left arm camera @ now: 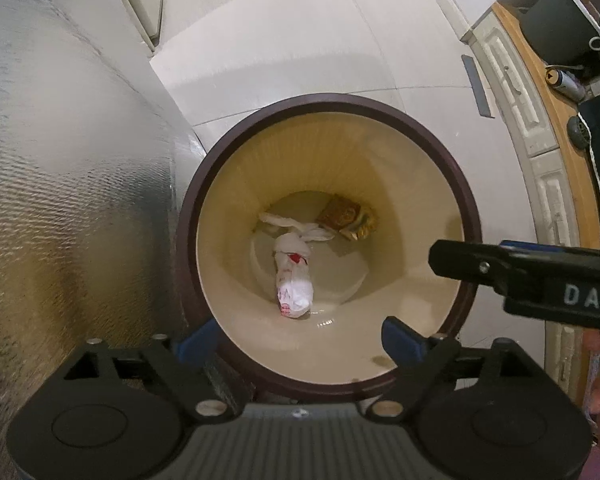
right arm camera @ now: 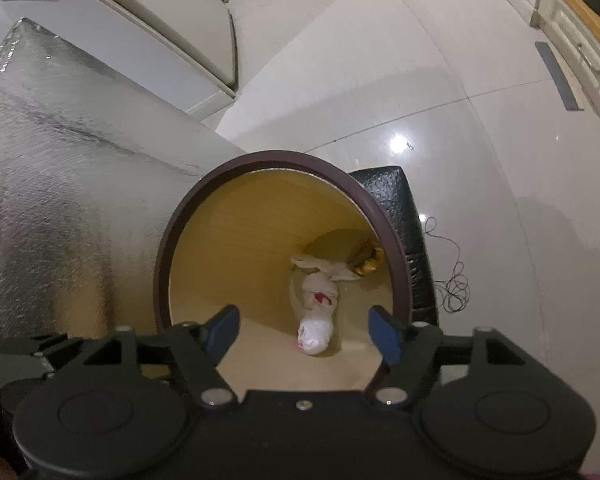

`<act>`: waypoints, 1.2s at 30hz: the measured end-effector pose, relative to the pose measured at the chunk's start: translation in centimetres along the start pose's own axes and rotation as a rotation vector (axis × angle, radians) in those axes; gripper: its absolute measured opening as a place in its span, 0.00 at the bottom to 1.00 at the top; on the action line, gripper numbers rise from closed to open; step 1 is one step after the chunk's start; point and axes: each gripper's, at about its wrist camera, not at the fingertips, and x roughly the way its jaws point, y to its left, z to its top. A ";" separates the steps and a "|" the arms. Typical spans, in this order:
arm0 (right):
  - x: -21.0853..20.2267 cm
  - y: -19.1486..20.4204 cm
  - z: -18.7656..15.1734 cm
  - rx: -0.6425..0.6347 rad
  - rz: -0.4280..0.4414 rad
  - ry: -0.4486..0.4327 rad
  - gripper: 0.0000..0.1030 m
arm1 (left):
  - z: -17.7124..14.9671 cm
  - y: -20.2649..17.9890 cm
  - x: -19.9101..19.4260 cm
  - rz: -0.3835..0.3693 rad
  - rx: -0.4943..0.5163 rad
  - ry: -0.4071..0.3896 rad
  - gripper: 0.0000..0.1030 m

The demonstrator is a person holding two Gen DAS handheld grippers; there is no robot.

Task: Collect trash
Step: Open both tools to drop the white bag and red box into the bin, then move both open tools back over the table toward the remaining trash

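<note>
I look straight down into a round trash bin (left arm camera: 320, 99) with a dark brown rim and a cream inside. On its bottom lie a knotted white plastic bag (left arm camera: 294, 284) with red print and a brown-gold packet (left arm camera: 340, 215). My left gripper (left arm camera: 300, 340) hangs over the bin's near rim, open, with nothing between its blue pads. One black finger of my right gripper (left arm camera: 520, 276) reaches in over the right rim. In the right wrist view, the right gripper (right arm camera: 303, 330) is open above the bin (right arm camera: 284, 156), with the bag (right arm camera: 316, 320) and packet (right arm camera: 366, 260) far below.
A silver foil-textured box (left arm camera: 60, 180) stands against the bin's left side. A black textured block (right arm camera: 400, 208) sits behind the bin, and a thin coiled wire (right arm camera: 454, 284) lies on the glossy tile floor. White cabinets (right arm camera: 160, 20) stand at the back, a wood-topped unit (left arm camera: 556, 128) on the right.
</note>
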 end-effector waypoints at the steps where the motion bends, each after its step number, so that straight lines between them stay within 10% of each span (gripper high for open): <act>1: -0.3 0.1 -0.1 -0.006 -0.002 -0.003 0.80 | -0.1 0.0 -0.3 -0.002 -0.003 -0.004 0.89; 9: -4.4 0.8 -1.1 -0.070 -0.032 -0.054 1.00 | -1.3 0.0 -4.2 0.014 -0.020 -0.056 0.98; 36: -21.4 5.5 -6.7 -0.204 -0.105 -0.245 1.00 | -10.1 0.0 -22.1 -0.035 -0.056 -0.341 1.00</act>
